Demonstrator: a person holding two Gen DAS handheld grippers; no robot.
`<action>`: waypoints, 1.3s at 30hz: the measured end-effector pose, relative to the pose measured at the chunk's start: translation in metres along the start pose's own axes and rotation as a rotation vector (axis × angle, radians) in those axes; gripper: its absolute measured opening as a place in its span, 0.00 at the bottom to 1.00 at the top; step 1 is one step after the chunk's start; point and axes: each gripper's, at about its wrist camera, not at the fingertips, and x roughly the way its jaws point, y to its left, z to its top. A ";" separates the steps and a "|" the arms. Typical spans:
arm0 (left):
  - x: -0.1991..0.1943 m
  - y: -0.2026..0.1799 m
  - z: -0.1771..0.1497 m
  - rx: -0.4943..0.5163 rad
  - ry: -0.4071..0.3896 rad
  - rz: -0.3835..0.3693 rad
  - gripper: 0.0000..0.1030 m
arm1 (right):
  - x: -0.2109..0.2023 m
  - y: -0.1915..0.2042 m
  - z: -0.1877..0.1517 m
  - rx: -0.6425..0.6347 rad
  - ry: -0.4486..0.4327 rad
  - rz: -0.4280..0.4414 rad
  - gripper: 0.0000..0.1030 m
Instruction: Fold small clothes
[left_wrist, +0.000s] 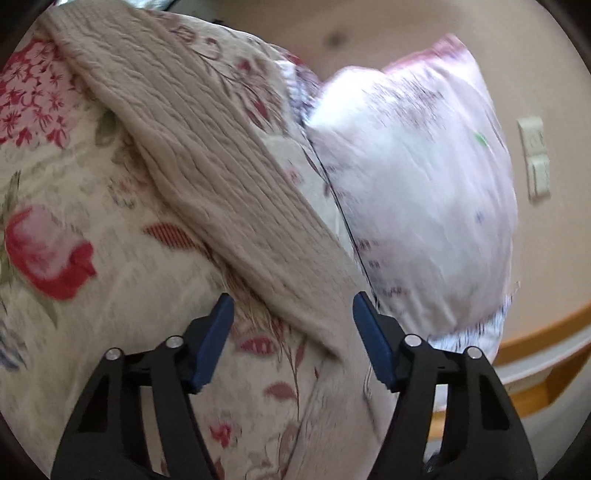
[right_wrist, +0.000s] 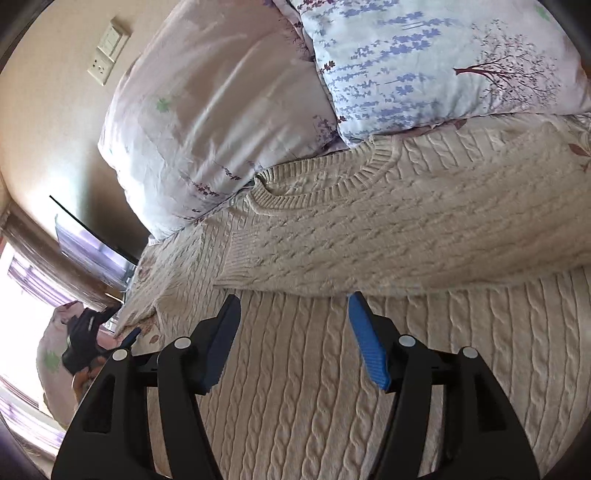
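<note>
Bedspread (left_wrist: 74, 295) with red flowers carries a cream cable-knit sweater (right_wrist: 369, 229), its collar beside the pale pillows (right_wrist: 207, 110). Left gripper (left_wrist: 293, 343) hangs spread above a sleeve (left_wrist: 229, 192); right gripper (right_wrist: 293, 339) hangs spread over the sweater's body.

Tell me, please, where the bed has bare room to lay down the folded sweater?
The floral bedspread left of the sweater sleeve lies bare. It is crowded at the head: the pale pillow and the blue-flowered pillow press against the cable-knit sweater collar. Both grippers' jaws are open.
</note>
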 end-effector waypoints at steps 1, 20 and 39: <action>0.001 0.003 0.005 -0.018 -0.011 0.016 0.57 | -0.005 -0.001 0.000 0.001 -0.004 0.005 0.62; 0.023 -0.115 -0.019 0.225 0.024 -0.173 0.07 | -0.076 -0.036 -0.031 0.012 -0.125 -0.045 0.70; 0.097 -0.088 -0.086 0.105 0.228 -0.110 0.45 | -0.066 -0.053 -0.046 0.057 -0.102 -0.040 0.70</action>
